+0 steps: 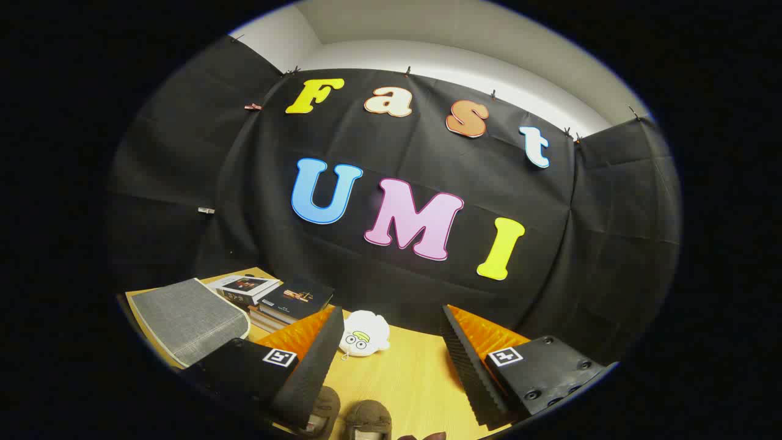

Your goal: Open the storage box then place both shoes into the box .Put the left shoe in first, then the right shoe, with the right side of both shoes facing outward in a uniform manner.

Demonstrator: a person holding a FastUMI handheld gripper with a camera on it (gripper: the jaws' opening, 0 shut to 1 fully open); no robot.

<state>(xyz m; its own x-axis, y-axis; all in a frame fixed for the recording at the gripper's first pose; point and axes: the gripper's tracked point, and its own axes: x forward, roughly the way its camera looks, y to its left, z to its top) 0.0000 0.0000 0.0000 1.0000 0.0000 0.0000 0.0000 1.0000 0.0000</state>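
Wooden table (403,379) against black cloth, pretty cluttered for a shoe job. Grey box (186,318) sits toward the table's left edge, lid looks shut, fabric-covered from what I can see. Stack of books (275,296) right behind it near the back edge, and a little white plush (363,333) mid-table toward the back.

Gripper (391,373) is up above the table with its fingers spread wide, nothing between them. Both shoes (345,418) are down at the near edge, just under the fingers, side by side, brown and fuzzy, more like slippers. Can't tell which is left or right from here since only part of each shows.

My guess on handling: the shoes look soft and light, so they'll squash and flop. I'd pinch the heel or the side wall by the opening, not the toe. The box lid looks stiff but light; grab it by its front edge to lift.
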